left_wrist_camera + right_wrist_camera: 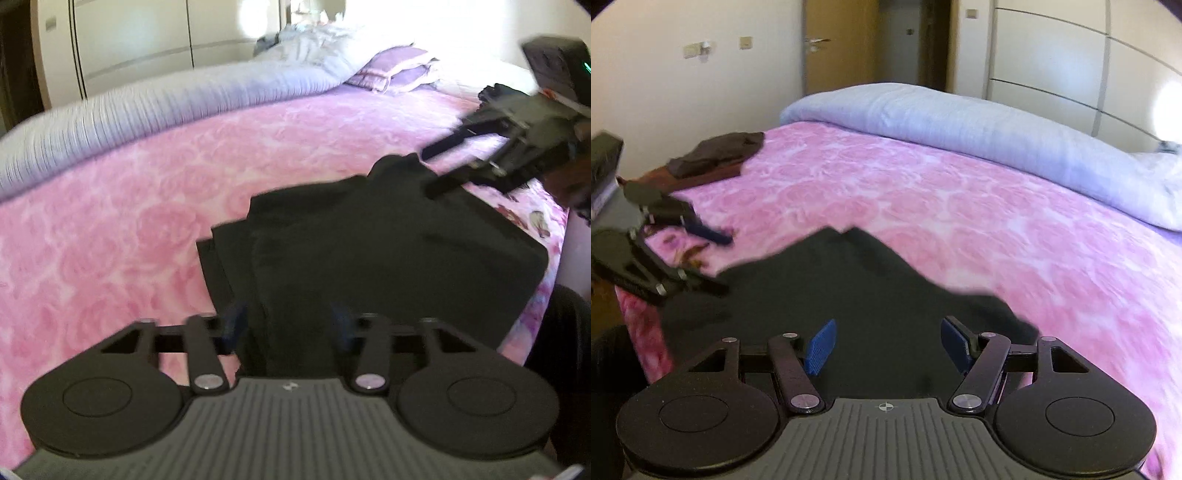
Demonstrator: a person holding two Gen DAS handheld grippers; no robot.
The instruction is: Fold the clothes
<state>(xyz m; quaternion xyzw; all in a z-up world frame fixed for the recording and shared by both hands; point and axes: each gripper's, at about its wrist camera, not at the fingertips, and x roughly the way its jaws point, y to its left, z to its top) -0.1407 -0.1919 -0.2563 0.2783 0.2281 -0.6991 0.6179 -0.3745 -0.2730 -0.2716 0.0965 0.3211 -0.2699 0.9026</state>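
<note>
- Black garment (pixel 369 251) lies on the pink rose-pattern bedspread (pixel 129 206), near the bed's near edge, partly folded, w/ layered edges stepped on its left side in the left wrist view.
- Left gripper (pixel 288 325) sits low over the near end of the garment; a raised fold of black cloth runs up between its blue pads (pixel 232 321).
- Pads are blurred, so can't tell if they actually pinch the cloth or just straddle it. Jaws stand at a narrowish gap.
- Right gripper (pixel 886 345) hovers over the same garment (pixel 849 295), jaws wide apart, blue pads (pixel 820 347) clear on both sides; cloth shows below the gap, nothing gripped.
- In the left wrist view, the right gripper (pixel 436 170) comes in from upper right, its dark fingers over the garment's far corner.
- In the right wrist view, the left gripper (pixel 713 258) shows at left edge, beside the garment's left border.
- Folded dark clothes (pixel 720 155) stacked at the far left corner of the bed, well apart from the black garment.
- Pale lilac duvet (pixel 960 125) rolled along the far side; purple pillows (pixel 391 68) at the bed's head.
- Wardrobe (pixel 1052 55) and a door (pixel 838 44) behind.
</note>
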